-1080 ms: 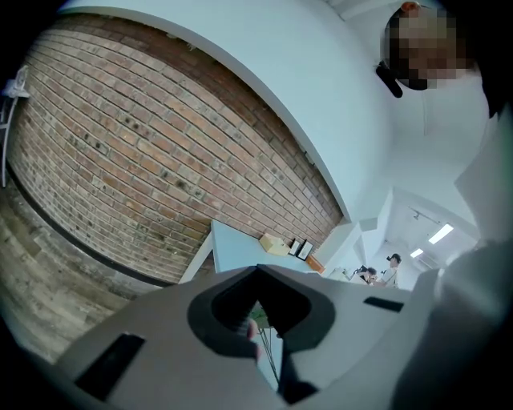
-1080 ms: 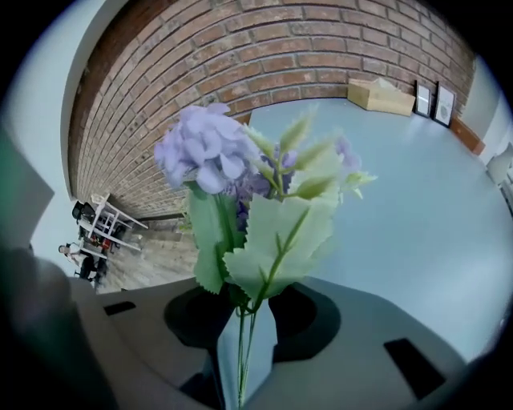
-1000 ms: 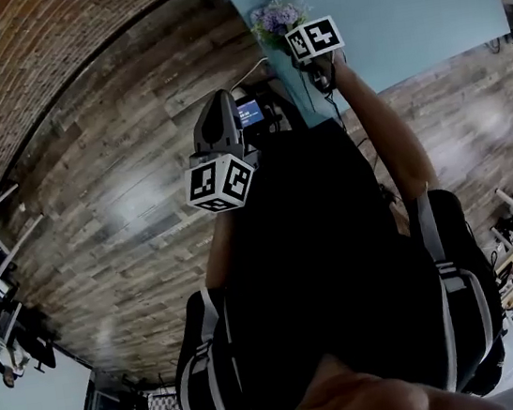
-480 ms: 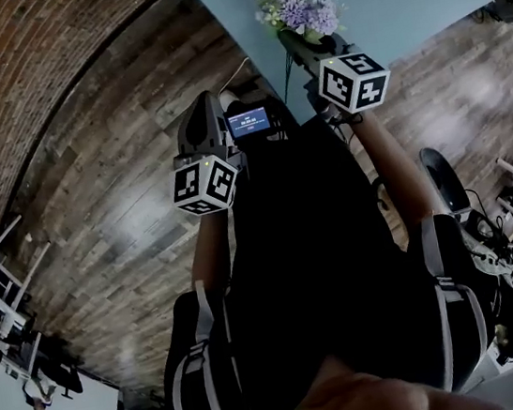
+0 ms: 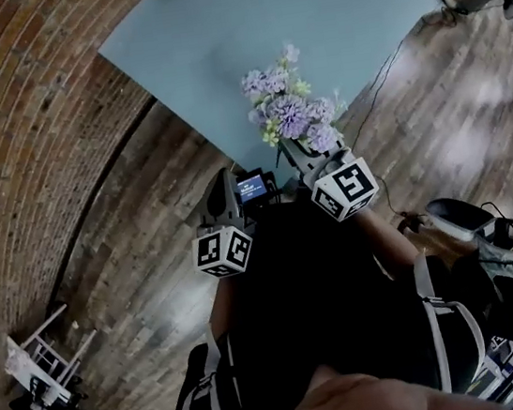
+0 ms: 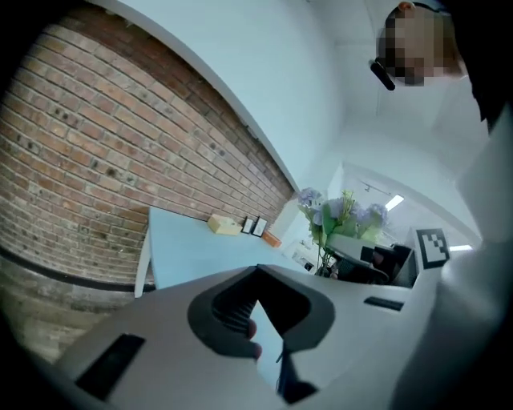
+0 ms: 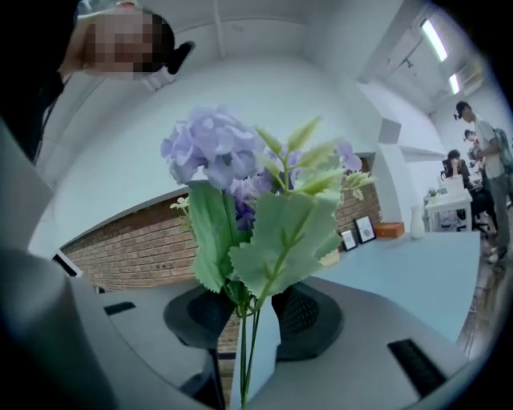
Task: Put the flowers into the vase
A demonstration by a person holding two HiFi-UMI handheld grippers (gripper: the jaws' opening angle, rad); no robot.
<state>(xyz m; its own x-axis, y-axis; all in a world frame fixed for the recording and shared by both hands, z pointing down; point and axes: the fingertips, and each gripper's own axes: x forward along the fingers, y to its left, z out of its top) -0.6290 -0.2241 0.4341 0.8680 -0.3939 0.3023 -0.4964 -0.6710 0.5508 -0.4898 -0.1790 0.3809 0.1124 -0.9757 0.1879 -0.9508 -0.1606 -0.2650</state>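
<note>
Right gripper (image 7: pixel 248 311) first: its jaws are pinched narrow on the thin green stems, low down, with the whole bunch of flowers (image 7: pixel 240 184) standing up out of the grip. Left gripper (image 6: pixel 260 320): jaws only a sliver apart, the blue surface (image 6: pixel 192 248) showing through the gap, nothing in them.

From the head view the flowers (image 5: pixel 289 109) hang over the near edge of the surface (image 5: pixel 212 25), above it and not resting on it, with the left gripper (image 5: pixel 227 194) just short of that same edge. A small pale vessel (image 7: pixel 414 222) beyond the far end of the surface may be the vase, too small to be sure.

The danger, as I read it: the grip sits near the stem ends and the heads are heavy, so the bunch could swing or slide in the jaws on the way over. The broad leaves could also catch a narrow rim and tip the vase, unless the free gripper steadies it.

The bunch itself: lilac, ball-shaped blooms, a few small whitish sprigs, big toothed green leaves, several wiry stems gathered together.
</note>
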